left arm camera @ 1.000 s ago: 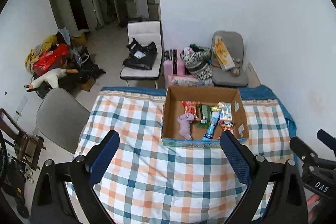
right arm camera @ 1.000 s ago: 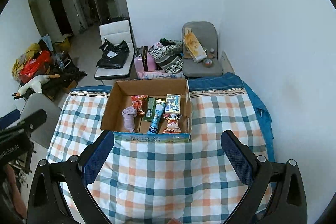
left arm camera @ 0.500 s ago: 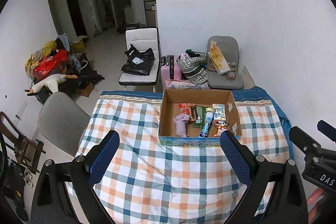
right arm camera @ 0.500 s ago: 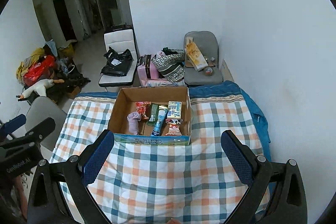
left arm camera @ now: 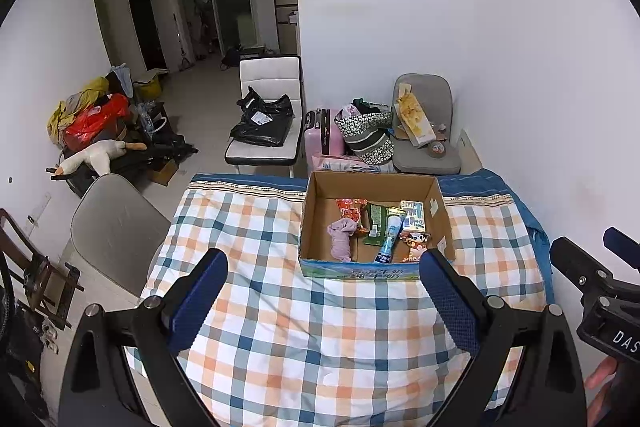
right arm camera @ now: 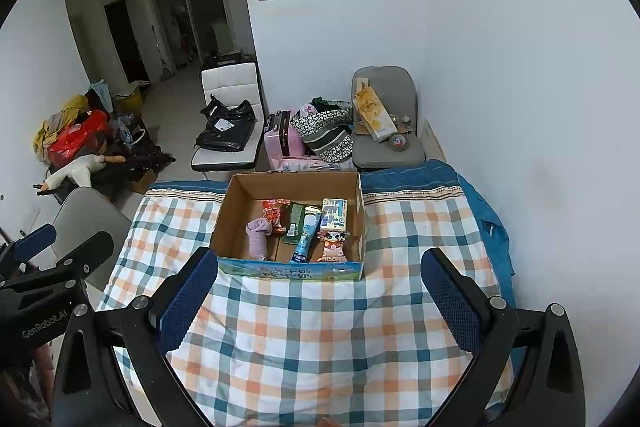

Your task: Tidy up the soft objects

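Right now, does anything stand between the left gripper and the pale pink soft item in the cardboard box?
Only the box itself. The left gripper hangs open over the checked cloth, and the near wall of the open cardboard box stands between it and the pale pink soft item. Nothing covers the item from above.

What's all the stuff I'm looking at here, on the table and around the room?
Cardboard box: one, brown, on the table.
Rolled cloth: one, pale purple, box left.
Snack packets: several, red and green, box middle.
Tube: one, blue, box middle.
Small carton: one, white-blue, box right.
Checked cover: one, blue-orange-white, over the table.
Chairs: white and grey, beyond the table.
Suitcase: one, pink, between chairs.
Plush goose: one, white, far left.
Left tongs: open, empty.
Right tongs: open, empty.
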Demonstrator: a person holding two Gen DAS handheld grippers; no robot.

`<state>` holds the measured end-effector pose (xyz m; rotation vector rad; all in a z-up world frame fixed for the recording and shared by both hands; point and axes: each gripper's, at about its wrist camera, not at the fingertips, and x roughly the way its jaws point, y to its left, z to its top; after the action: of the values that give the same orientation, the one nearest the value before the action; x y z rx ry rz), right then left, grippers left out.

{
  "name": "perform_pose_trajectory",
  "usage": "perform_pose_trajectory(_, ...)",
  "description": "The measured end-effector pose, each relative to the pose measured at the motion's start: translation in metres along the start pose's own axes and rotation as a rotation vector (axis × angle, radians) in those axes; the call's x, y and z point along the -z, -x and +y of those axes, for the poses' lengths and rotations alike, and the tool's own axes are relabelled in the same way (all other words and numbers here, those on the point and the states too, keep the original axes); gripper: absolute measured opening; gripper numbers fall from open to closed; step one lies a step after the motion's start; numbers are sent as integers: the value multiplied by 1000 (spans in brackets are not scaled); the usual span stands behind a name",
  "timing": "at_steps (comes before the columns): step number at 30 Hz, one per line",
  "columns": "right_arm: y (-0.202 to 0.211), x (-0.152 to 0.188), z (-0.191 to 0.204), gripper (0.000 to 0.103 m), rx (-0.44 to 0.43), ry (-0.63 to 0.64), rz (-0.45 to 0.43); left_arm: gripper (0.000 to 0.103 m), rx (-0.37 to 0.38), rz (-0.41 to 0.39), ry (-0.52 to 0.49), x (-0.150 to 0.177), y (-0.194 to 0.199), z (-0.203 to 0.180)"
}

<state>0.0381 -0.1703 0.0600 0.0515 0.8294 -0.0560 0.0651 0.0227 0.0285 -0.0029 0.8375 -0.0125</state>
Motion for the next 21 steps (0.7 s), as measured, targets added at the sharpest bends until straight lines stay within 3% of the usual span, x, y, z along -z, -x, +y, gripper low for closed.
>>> perform_pose_trajectory(21, 2, 1, 3, 103, 3, 0, -4, 98, -7, -7, 7, 3, 4, -1)
